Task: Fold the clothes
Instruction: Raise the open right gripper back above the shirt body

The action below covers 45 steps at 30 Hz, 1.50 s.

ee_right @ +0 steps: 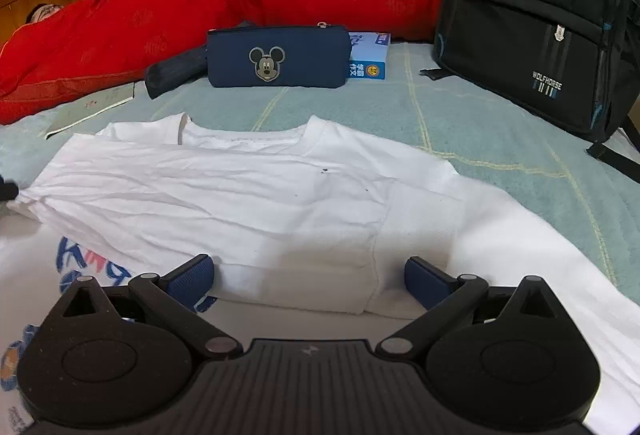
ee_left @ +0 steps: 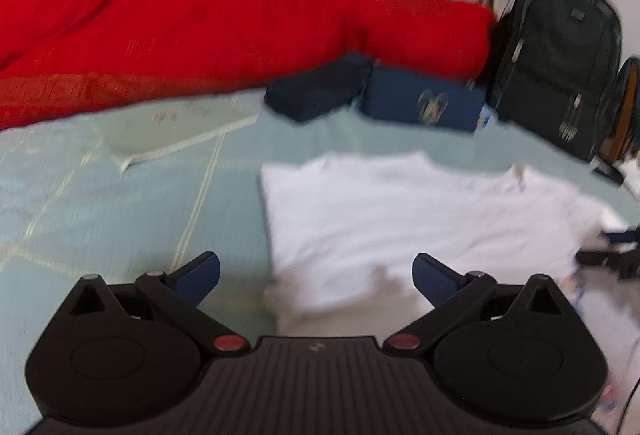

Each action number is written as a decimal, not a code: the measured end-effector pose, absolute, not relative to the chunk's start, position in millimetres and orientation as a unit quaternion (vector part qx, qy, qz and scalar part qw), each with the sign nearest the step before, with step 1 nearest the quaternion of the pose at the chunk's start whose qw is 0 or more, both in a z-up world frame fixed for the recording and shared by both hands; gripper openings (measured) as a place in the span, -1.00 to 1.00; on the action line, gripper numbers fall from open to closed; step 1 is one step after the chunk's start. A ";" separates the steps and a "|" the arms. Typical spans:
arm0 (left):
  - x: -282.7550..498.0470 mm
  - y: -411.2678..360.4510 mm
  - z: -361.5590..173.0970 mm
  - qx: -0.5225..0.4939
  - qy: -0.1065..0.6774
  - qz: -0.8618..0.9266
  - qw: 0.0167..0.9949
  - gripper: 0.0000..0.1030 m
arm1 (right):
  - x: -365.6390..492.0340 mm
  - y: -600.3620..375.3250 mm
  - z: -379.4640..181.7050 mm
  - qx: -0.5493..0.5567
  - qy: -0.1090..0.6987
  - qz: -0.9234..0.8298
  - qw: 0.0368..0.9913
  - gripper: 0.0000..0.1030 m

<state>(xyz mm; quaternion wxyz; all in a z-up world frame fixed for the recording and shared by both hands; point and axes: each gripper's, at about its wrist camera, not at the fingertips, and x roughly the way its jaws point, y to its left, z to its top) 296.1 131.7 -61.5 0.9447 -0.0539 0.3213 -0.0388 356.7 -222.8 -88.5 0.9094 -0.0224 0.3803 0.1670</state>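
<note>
A white T-shirt point(ee_right: 248, 195) lies flat on the pale green bedspread point(ee_right: 500, 131), its collar toward the far side and one side folded over the body. My right gripper point(ee_right: 310, 279) hovers open over the shirt's near folded edge, nothing between its blue pads. In the blurred left wrist view the same white T-shirt point(ee_left: 400, 219) lies ahead and to the right. My left gripper point(ee_left: 316, 275) is open at the shirt's left edge, holding nothing.
A red quilt point(ee_right: 240, 3) runs along the far side. In front of it lie a navy pencil case with a cartoon mouse point(ee_right: 278, 57), a blue booklet point(ee_right: 370, 55) and a dark pouch point(ee_right: 176, 69). A black backpack point(ee_right: 532, 19) stands at right.
</note>
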 end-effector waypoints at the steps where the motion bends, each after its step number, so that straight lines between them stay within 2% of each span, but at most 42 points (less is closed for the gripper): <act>1: 300.0 125.6 -58.2 -0.045 0.316 -0.051 0.946 0.98 | 354.0 -223.6 -83.4 -0.015 0.384 0.166 0.908 1.00; 5: 319.5 101.0 -66.6 -0.018 0.324 -0.103 0.940 0.98 | 329.8 -226.5 -61.0 0.015 0.381 0.197 0.903 1.00; 9: 340.4 109.7 -96.2 -0.040 0.386 -0.070 0.919 0.98 | 302.1 -224.8 -59.2 0.019 0.392 0.219 0.893 1.00; 16: 361.0 120.2 -67.3 -0.067 0.356 -0.081 0.929 0.98 | 266.4 -213.3 -84.5 -0.021 0.422 0.223 0.878 1.00; 19: 384.0 120.0 -76.8 -0.094 0.367 -0.091 0.921 0.98 | 257.6 -205.1 -86.4 -0.049 0.412 0.211 0.885 1.00; 22: 401.4 123.4 -94.5 -0.090 0.390 -0.041 0.916 0.95 | 259.6 -206.8 -86.6 -0.038 0.419 0.205 0.884 1.00; 25: 406.1 144.7 -90.9 -0.132 0.393 0.015 0.910 0.94 | 261.7 -209.3 -88.0 -0.020 0.420 0.200 0.885 1.00; 28: 388.2 153.1 -68.8 -0.147 0.376 -0.018 0.915 0.95 | 261.4 -208.6 -89.7 -0.020 0.417 0.193 0.888 1.00; 32: 352.0 144.3 -33.6 -0.093 0.360 -0.060 0.926 0.96 | 263.3 -203.4 -90.4 -0.030 0.416 0.183 0.890 1.00; 36: 314.3 120.0 -10.3 -0.033 0.382 -0.137 0.913 0.98 | 263.1 -203.7 -90.8 -0.034 0.409 0.186 0.893 1.00; 40: 273.4 94.2 -26.5 0.004 0.406 -0.199 0.892 0.98 | 263.7 -203.0 -88.1 -0.039 0.409 0.185 0.893 1.00; 45: 239.2 87.6 -74.2 0.012 0.454 -0.177 0.873 0.98 | 255.7 -203.7 -79.9 -0.047 0.412 0.174 0.893 1.00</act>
